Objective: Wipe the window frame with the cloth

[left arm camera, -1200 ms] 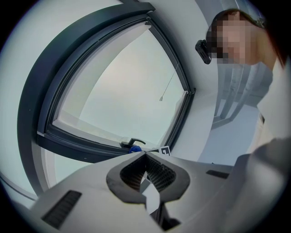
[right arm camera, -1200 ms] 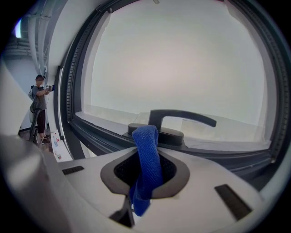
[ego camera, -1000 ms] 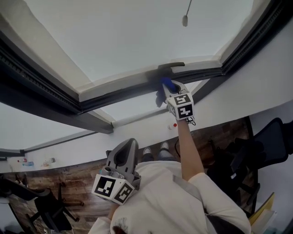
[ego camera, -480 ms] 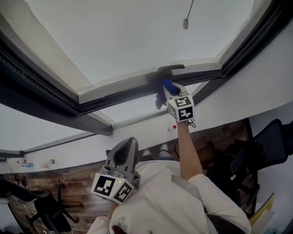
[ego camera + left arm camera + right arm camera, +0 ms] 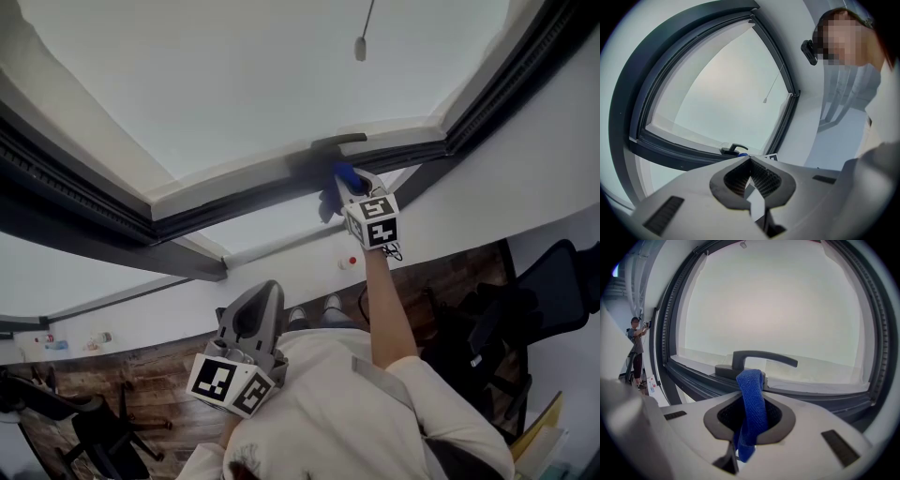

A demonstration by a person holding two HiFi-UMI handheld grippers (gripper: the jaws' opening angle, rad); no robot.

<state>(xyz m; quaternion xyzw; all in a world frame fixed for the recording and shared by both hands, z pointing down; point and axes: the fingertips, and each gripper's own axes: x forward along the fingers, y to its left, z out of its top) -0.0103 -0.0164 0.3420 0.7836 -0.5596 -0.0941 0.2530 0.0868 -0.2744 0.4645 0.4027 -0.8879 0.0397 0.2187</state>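
Little was shifted since earlier: the cloth (image 5: 751, 397) was kept pinched by the right gripper (image 5: 352, 186) at the window frame (image 5: 691, 377). The left gripper (image 5: 750, 180) jaws were pressed together, empty. Firm, even strokes were judged best.

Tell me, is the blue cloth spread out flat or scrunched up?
Scrunched up. The blue cloth hangs as a narrow folded strip pinched between the right gripper's jaws, its tip by the window handle.

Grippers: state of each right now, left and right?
Left gripper: shut, nothing between its jaws.
Right gripper: shut on the blue cloth.
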